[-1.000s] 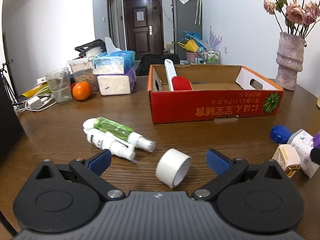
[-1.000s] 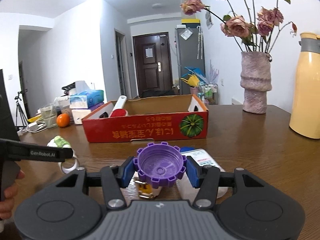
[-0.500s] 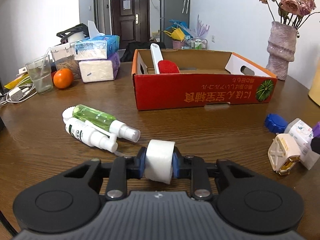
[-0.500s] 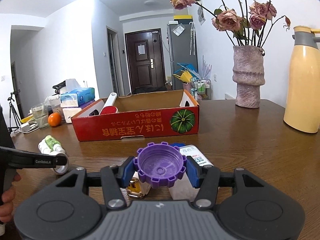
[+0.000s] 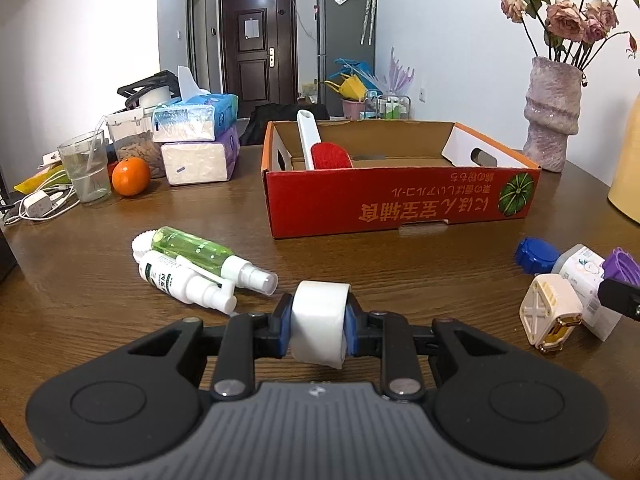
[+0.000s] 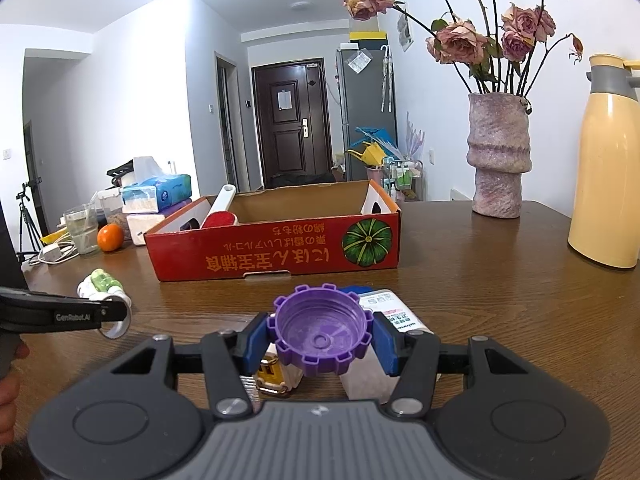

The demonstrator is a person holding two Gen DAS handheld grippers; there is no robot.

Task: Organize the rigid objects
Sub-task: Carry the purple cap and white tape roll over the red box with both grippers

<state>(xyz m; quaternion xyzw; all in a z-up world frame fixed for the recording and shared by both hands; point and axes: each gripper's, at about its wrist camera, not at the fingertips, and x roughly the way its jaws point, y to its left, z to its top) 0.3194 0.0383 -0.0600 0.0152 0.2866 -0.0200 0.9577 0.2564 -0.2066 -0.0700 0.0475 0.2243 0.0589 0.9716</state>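
Observation:
My left gripper (image 5: 318, 326) is shut on a white tape roll (image 5: 319, 316), held just above the wooden table. A green spray bottle (image 5: 200, 250) and a white spray bottle (image 5: 180, 282) lie to its left. The right gripper (image 6: 320, 336) is shut on a purple toothed cap (image 6: 320, 330), hollow side facing the camera. Beneath it lie a cream square case (image 6: 276, 372) and a white bottle (image 6: 394, 316) with a blue cap (image 5: 536, 254). Beyond stands the open red cardboard box (image 5: 400, 204), holding a red brush with a white handle (image 5: 324, 152). The left gripper's side (image 6: 60, 312) shows at the left of the right wrist view.
At back left stand tissue packs (image 5: 196, 136), an orange (image 5: 130, 176), a glass (image 5: 85, 170), a food container and a charger with cables (image 5: 38, 206). A vase of dried roses (image 6: 498, 156) and a yellow thermos jug (image 6: 608, 168) stand at right. A hand (image 6: 8, 396) shows at the left edge.
My left gripper went from open around the tape roll to shut on it, and the roll came off the table a little. The right gripper kept its hold on the purple cap.

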